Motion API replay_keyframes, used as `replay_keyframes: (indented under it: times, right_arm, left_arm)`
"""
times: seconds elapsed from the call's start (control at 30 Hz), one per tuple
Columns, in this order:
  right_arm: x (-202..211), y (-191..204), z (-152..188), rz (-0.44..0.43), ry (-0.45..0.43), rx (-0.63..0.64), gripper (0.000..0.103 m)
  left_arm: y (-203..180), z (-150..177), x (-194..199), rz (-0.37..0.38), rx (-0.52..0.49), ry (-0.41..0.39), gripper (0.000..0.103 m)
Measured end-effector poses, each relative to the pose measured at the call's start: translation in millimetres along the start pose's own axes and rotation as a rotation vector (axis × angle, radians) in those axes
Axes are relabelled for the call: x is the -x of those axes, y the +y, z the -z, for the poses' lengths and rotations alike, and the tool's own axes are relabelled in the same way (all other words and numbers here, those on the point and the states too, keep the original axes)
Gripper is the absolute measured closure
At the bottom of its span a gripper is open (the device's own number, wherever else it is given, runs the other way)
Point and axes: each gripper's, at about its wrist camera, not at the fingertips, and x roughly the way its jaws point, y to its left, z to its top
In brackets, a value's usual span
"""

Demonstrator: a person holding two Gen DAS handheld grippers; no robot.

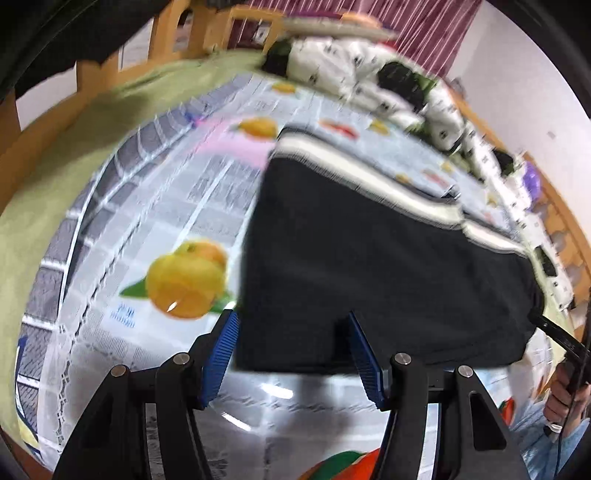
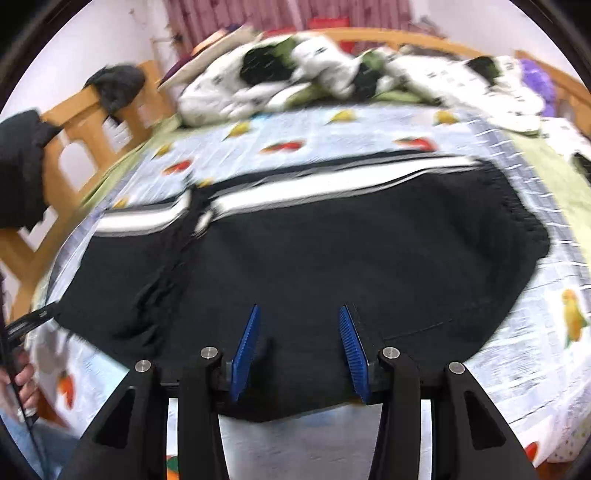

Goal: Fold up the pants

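Note:
Black pants [image 1: 369, 258] with a white side stripe [image 1: 369, 177] lie flat on the fruit-print sheet [image 1: 147, 221] of a bed. My left gripper [image 1: 291, 317] is open over their near left corner, and the cloth's near edge lies between its blue pads [image 1: 221, 354]. In the right wrist view the pants [image 2: 332, 258] fill the middle. My right gripper [image 2: 300, 310] is open above their near edge with cloth under its pads [image 2: 354, 354], none visibly pinched. Each view shows the other gripper's black finger [image 1: 554, 332] [image 2: 29, 319] and the hand [image 1: 565, 391] holding it. Both views are motion-blurred.
A crumpled white and black quilt [image 2: 295, 74] is piled at the far side of the bed. A wooden bed frame [image 2: 74, 129] runs around it, with a dark garment [image 2: 118, 85] hung on a post. Green bedding [image 1: 55, 166] borders the sheet, and a maroon curtain [image 1: 424, 29] hangs behind.

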Motion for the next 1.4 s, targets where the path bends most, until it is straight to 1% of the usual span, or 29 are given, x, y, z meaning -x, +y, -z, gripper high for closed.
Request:
replay_keyframes:
  times: [0.03, 0.1, 0.13, 0.17, 0.2, 0.23, 0.27, 0.33, 0.4, 0.5, 0.57, 0.63, 0.7, 0.77, 0.8, 0.83, 0.87, 0.93, 1.0, 1.03, 1.07, 1.1, 1.13, 1.17, 1.2, 1.23, 1.27, 1.33, 1.4]
  right_arm:
    - [-6.0, 7.7, 2.8, 0.009, 0.024, 0.020, 0.059]
    - [-30.9, 22.8, 14.6, 0.101, 0.118, 0.089, 0.059]
    - [-38.9, 26.5, 20.6, 0.135, 0.138, 0.110, 0.061]
    - [-42.0, 29.1, 24.6, 0.158, 0.124, 0.127, 0.061]
    - [-39.9, 30.7, 25.7, 0.164, 0.104, 0.136, 0.061]
    - [-36.8, 30.4, 24.6, 0.161, 0.106, 0.134, 0.062]
    - [-31.4, 30.3, 20.4, 0.148, 0.103, 0.119, 0.063]
    - [-18.8, 31.8, 14.2, 0.107, 0.050, 0.091, 0.064]
    - [-8.8, 42.1, 6.9, 0.051, 0.005, 0.100, 0.064]
    - [-3.3, 63.6, -0.9, -0.102, -0.028, 0.068, 0.064]
    - [-6.4, 75.9, -6.6, -0.189, -0.040, 0.043, 0.064]
    - [-14.3, 89.2, -8.4, -0.243, -0.046, 0.023, 0.064]
    - [-33.0, 103.2, -5.3, -0.241, -0.014, 0.042, 0.064]
    - [-53.6, 115.3, 3.6, -0.188, 0.062, 0.114, 0.074]
    - [-64.0, 119.4, 12.3, -0.138, 0.088, 0.151, 0.075]
    - [-65.0, 120.6, 18.7, -0.126, 0.072, 0.162, 0.075]
    - [-60.2, 122.2, 25.7, -0.119, 0.030, 0.175, 0.075]
    - [-54.5, 122.7, 26.8, -0.121, 0.032, 0.200, 0.074]
    - [-50.7, 114.6, 21.8, -0.159, 0.043, 0.170, 0.074]
    - [-48.4, 109.0, 19.6, -0.180, 0.047, 0.142, 0.073]
    - [-45.0, 103.0, 16.6, -0.194, 0.045, 0.115, 0.073]
    - [-43.0, 99.9, 16.0, -0.195, 0.042, 0.100, 0.073]
    - [-39.1, 95.4, 12.6, -0.197, 0.039, 0.087, 0.073]
    - [-34.5, 90.9, 8.8, -0.204, 0.034, 0.080, 0.073]
    - [-29.8, 87.8, 5.3, -0.205, 0.027, 0.080, 0.073]
    - [-24.7, 83.6, 1.7, -0.186, 0.016, 0.087, 0.073]
    - [-18.2, 79.0, -2.8, -0.142, -0.006, 0.106, 0.073]
    - [-4.8, 68.5, -11.2, -0.067, -0.060, 0.153, 0.073]
    - [7.2, 49.1, -21.4, -0.033, -0.103, 0.183, 0.073]
  left_arm:
    - [2.5, 1.4, -3.0, 0.011, 0.015, 0.013, 0.045]
    - [9.7, 2.3, -2.2, 0.047, 0.049, 0.003, 0.045]
    - [11.1, 2.0, -2.0, 0.057, 0.053, 0.009, 0.045]
    - [12.4, 1.8, -1.7, 0.068, 0.054, 0.012, 0.045]
    - [13.4, 2.2, -1.6, 0.077, 0.055, 0.012, 0.045]
    - [14.7, 2.7, -1.3, 0.088, 0.061, 0.011, 0.045]
    - [15.9, 3.7, -0.5, 0.099, 0.071, 0.006, 0.045]
    - [16.7, 4.2, -0.6, 0.116, 0.078, 0.007, 0.045]
    - [16.7, 4.3, -2.2, 0.133, 0.078, 0.007, 0.045]
    - [19.7, 4.9, -4.2, 0.185, 0.117, 0.000, 0.045]
    - [23.5, 6.3, -4.8, 0.212, 0.150, -0.011, 0.045]
    - [28.2, 7.5, -5.6, 0.241, 0.170, -0.017, 0.045]
    - [33.6, 8.7, -8.1, 0.272, 0.196, -0.014, 0.045]
    - [36.9, 8.5, -11.2, 0.291, 0.225, -0.012, 0.045]
    - [37.1, 8.6, -12.2, 0.292, 0.235, -0.013, 0.045]
    - [35.5, 8.0, -13.6, 0.287, 0.240, -0.015, 0.045]
    - [32.1, 6.6, -15.4, 0.278, 0.235, -0.017, 0.045]
    - [25.7, 5.6, -17.3, 0.246, 0.221, -0.025, 0.046]
    - [19.9, 3.9, -17.5, 0.208, 0.216, -0.027, 0.046]
    - [17.3, 2.4, -17.3, 0.177, 0.220, -0.025, 0.049]
    - [15.9, 0.2, -17.5, 0.144, 0.230, -0.018, 0.057]
    - [15.6, -1.4, -17.2, 0.126, 0.243, -0.014, 0.063]
    - [14.4, -3.7, -16.2, 0.115, 0.258, -0.012, 0.067]
    - [11.6, -7.6, -14.1, 0.103, 0.254, -0.016, 0.076]
    - [7.2, -11.6, -10.3, 0.090, 0.232, -0.028, 0.081]
    - [-1.1, -16.6, -4.3, 0.070, 0.193, -0.051, 0.082]
    - [-10.5, -22.2, 2.4, 0.051, 0.152, -0.075, 0.085]
    - [-31.8, -32.6, 16.2, 0.039, 0.090, -0.131, 0.087]
    - [-58.2, -42.3, 30.5, 0.023, 0.027, -0.184, 0.090]
